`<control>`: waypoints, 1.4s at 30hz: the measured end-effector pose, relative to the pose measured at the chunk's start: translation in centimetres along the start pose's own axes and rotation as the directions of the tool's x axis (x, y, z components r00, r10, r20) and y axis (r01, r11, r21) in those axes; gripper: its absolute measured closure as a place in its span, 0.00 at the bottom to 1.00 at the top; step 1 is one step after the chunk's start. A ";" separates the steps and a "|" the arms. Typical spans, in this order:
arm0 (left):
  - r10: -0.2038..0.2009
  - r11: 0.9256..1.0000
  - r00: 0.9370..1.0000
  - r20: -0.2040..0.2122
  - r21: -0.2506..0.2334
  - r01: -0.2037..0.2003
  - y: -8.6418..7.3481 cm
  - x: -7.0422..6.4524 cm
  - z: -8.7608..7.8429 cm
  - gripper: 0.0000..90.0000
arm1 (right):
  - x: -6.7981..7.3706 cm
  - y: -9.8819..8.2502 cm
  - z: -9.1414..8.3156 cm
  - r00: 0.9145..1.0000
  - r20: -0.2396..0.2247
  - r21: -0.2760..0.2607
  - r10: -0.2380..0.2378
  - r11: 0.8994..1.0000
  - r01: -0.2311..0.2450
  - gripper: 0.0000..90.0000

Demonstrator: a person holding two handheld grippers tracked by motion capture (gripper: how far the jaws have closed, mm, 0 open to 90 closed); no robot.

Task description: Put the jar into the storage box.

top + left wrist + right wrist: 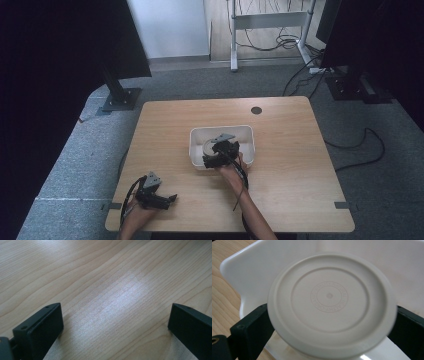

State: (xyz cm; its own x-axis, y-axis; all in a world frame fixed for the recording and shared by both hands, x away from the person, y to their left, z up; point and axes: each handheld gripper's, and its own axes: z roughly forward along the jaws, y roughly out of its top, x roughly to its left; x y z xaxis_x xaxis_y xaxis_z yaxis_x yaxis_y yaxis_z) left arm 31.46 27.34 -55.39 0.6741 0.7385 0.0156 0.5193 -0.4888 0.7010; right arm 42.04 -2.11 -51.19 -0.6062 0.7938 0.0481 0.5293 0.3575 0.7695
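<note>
A light wooden table (280,190) stands on grey carpet, with a white tub (247,134) near its middle. Inside the tub, the right gripper (332,322) clasps a round cream lid (332,305) between its jaws, one against each edge of the disc. The left gripper (116,327) rests wide apart over bare wood at the table's near left corner.

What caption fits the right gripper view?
Right gripper clasps a round cream lid inside the white bin.
</note>
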 end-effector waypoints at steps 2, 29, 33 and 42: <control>0.000 1.000 1.000 0.000 0.000 0.000 0.0 0.0 0.0 0.00 | -0.1 -0.1 -0.3 1.000 -0.004 -0.004 -0.003 1.000 0.003 0.02; -0.002 1.000 1.000 -0.001 -0.001 0.002 0.0 0.0 0.0 0.00 | 0.1 -0.7 -4.3 0.994 -0.009 -0.048 -0.109 0.993 0.108 0.02; -0.003 1.000 1.000 -0.001 -0.001 0.003 0.0 0.0 0.0 0.00 | 0.0 -1.1 -5.0 0.993 -0.008 -0.050 -0.117 0.992 0.117 0.03; -0.002 1.000 1.000 -0.001 -0.002 0.002 0.0 0.0 0.0 0.00 | -0.2 -2.0 -6.1 0.990 -0.006 -0.042 -0.144 0.989 0.143 0.03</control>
State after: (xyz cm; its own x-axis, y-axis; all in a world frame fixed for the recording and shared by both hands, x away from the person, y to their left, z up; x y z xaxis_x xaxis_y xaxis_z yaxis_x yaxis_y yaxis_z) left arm 31.50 27.30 -55.40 0.6723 0.7402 0.0152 0.5196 -0.4864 0.7024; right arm 37.50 -5.96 -48.84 -0.6798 0.7311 -0.0587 0.4117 0.4466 0.7944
